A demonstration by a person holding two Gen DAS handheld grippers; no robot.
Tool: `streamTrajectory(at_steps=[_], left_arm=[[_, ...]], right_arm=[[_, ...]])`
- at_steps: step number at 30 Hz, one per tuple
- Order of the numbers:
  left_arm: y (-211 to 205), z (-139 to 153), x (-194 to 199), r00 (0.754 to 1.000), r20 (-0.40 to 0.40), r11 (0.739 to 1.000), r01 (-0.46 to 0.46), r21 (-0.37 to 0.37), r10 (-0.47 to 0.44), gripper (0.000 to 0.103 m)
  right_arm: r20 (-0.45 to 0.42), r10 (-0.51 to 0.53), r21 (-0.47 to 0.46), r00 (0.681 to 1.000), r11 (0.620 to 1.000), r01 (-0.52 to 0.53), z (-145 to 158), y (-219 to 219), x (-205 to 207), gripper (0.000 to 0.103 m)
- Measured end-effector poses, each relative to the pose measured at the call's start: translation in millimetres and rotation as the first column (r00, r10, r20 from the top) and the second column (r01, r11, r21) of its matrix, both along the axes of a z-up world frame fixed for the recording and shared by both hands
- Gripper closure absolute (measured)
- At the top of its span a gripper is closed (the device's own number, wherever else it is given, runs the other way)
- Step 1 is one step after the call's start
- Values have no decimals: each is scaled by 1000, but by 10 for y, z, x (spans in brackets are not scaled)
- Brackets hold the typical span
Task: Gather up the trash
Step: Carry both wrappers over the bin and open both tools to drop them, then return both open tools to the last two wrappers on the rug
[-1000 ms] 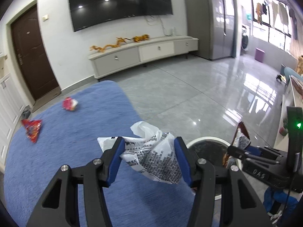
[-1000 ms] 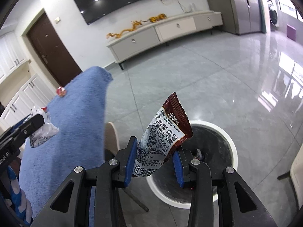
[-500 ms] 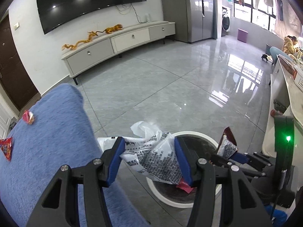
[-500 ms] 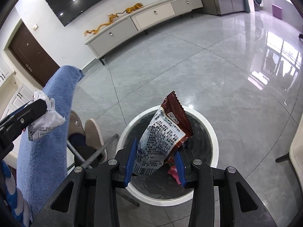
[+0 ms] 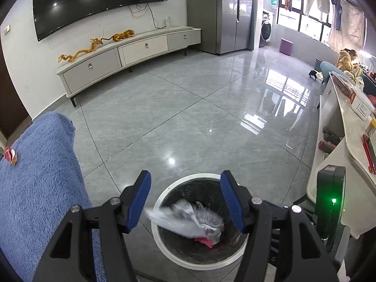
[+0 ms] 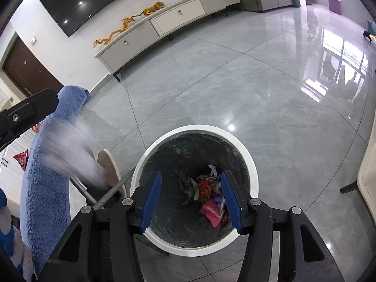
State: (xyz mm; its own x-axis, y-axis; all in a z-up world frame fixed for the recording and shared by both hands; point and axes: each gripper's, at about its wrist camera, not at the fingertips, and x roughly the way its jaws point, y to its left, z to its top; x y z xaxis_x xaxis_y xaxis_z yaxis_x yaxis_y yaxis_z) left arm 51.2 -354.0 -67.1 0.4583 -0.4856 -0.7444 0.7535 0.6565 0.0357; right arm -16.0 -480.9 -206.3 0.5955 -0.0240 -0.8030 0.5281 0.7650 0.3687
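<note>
Since the earlier frames, both wrappers had been released: the white wrapper point(image 5: 185, 221) was blurred, falling over the trash bin point(image 5: 162, 192), below the left gripper point(image 5: 185, 199), whose opening jaws were spread and empty. The right gripper point(image 6: 191, 197) was likewise opening, empty, above the bin. Beyond the bin, a red wrapper point(image 5: 10, 156) lay on the blue cloth point(image 5: 42, 176).

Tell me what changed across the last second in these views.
Both grippers swung from the blue cloth to above the bin. The left gripper let go its white wrapper, now falling; the right gripper dropped its brown packet. Both jaws are opening, empty. Two red wrappers stay on the cloth.
</note>
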Motion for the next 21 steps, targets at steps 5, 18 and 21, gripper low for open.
streamTrajectory(at_steps=[5,18,21], left_arm=[[15,5,-16,1000,2,1000,-7,4,7,38],[318,114,71,997,3,997,-77,-33,77,37],[439,135,99,994,15,993,-112,-46,112,37]], right_arm=[[2,-14,0,1000,1000,14,3,-27,-15,49],[8,-6,-21,1000,1000,6,79,52,-15,48],[6,7,-38,1000,999,-7,120,100,3,48]])
